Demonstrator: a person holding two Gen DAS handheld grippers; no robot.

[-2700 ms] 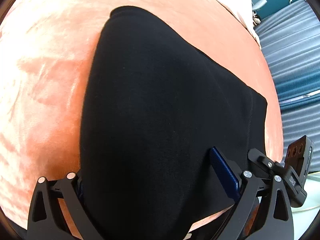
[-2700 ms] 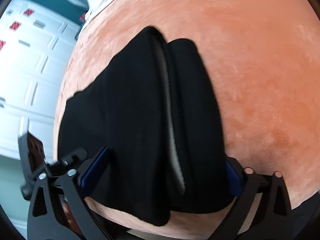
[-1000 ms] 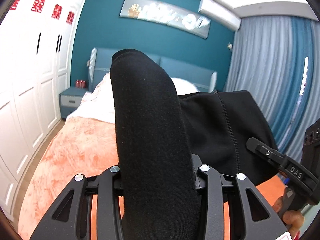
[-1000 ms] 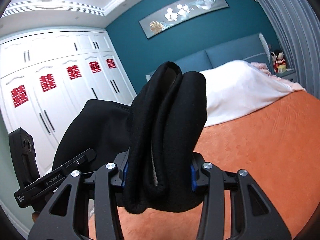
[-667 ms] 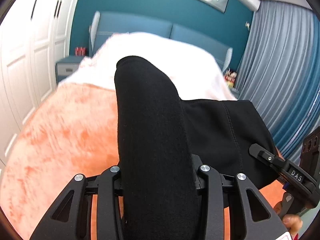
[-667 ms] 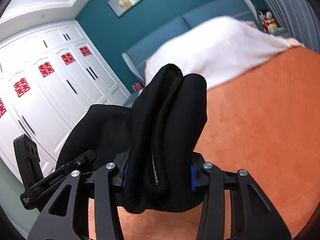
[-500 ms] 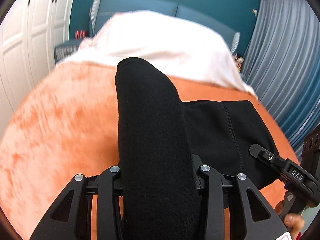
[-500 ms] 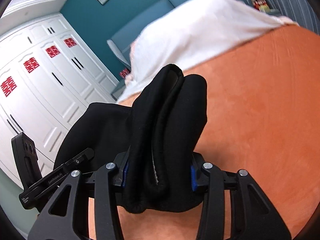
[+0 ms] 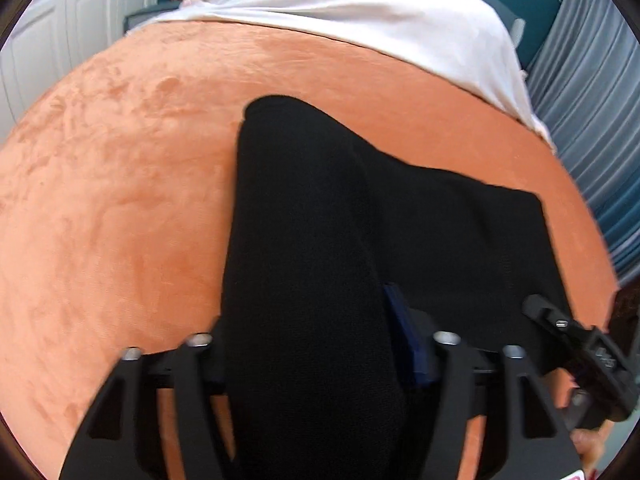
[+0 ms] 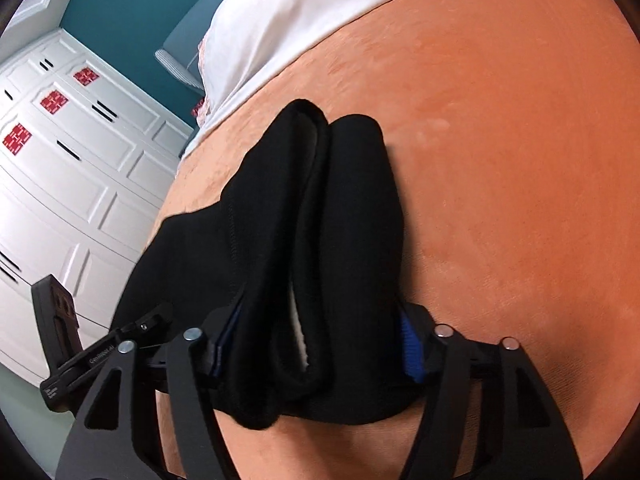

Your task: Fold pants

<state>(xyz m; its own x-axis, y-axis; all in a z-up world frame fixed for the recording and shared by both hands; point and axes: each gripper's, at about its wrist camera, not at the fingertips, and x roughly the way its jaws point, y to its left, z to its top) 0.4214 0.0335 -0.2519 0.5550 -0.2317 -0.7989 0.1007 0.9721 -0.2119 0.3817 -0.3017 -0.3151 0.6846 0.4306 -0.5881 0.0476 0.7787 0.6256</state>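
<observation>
The black pants (image 9: 420, 216) lie folded on the orange bedspread (image 9: 100, 200). My left gripper (image 9: 316, 344) has its jaws parted around a thick fold at the pants' left end; a blue pad (image 9: 404, 340) stands a little off the cloth. My right gripper (image 10: 316, 344) straddles the bunched right end of the pants (image 10: 320, 220), where a strip of white lining (image 10: 300, 336) shows; its blue pad (image 10: 412, 344) is at the cloth's side. Each gripper shows at the edge of the other's view.
A white sheet (image 9: 360, 12) covers the far part of the bed. White wardrobe doors (image 10: 60, 168) stand to the left, grey-blue curtains (image 9: 592, 92) to the right. Bare orange bedspread (image 10: 520, 160) lies on both sides of the pants.
Both grippers have tipped down from facing the room to the bed. The pants, held up a second ago, now rest on the bedspread, and both jaws have spread apart from their tight grip.
</observation>
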